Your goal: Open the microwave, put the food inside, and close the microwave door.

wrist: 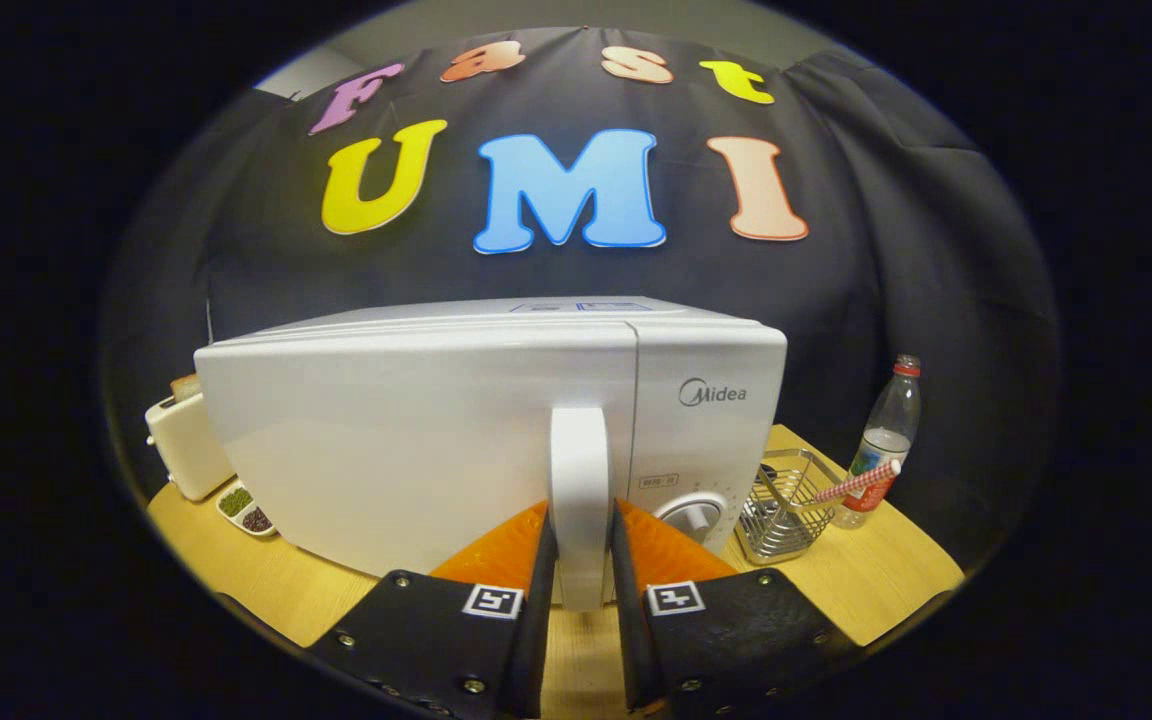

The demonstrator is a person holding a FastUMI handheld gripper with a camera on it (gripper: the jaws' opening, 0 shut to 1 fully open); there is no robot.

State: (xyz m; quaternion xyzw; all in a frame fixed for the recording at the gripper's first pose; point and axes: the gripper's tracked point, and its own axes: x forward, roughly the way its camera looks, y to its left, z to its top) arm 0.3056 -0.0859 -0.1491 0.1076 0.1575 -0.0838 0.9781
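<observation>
Gripper (581, 545) fingers clamped on microwave (416, 430) door handle (579, 470)

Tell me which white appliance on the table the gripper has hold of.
The microwave: the gripper is shut on its door handle. The toaster stands behind it, untouched.

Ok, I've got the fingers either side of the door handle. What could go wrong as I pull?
1. The hand-held gripper straddles the door handle low down, near its bottom end; it may slip off as you pull.
2. If the door sticks, the whole microwave could slide on the table.
3. The wire basket and water bottle stand close beside the microwave; a sideways jerk might knock them.
</observation>
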